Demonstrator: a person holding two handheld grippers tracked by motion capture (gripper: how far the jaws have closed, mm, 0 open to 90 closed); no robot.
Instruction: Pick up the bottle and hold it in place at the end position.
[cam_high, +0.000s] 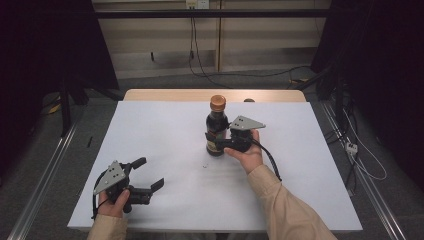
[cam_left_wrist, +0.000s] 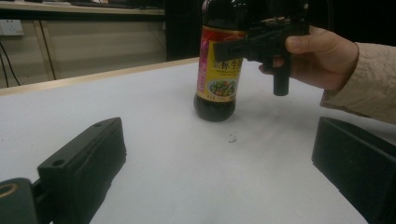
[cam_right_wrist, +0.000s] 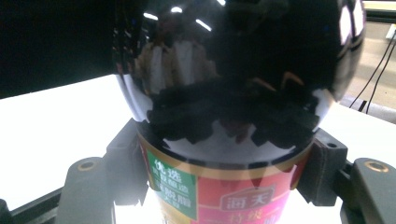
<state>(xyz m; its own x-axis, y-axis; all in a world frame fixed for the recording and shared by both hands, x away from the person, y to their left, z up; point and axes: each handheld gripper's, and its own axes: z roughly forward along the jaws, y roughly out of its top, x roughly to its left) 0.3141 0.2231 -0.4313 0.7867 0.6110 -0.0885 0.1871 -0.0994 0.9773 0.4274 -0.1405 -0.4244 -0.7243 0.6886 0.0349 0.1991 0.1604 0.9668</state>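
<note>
Right gripper (cam_high: 218, 142) clamped on bottle (cam_high: 216, 127) at its label band, jaws flanking the body. Bottle upright mid-table (cam_high: 165, 125): dark glossy glass, orange-brown cap, red-yellow label with green patch; contents probably dark sauce. Left gripper (cam_high: 149, 174) near front-left corner, jaws spread, holding nothing

High view overhead; gripper views low; all share bottle (cam_high: 216, 126)

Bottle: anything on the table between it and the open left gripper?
Nothing visible except a tiny speck on the white table. The bottle stands upright, clamped at its label by the right gripper; the left gripper is open, well apart.
</note>
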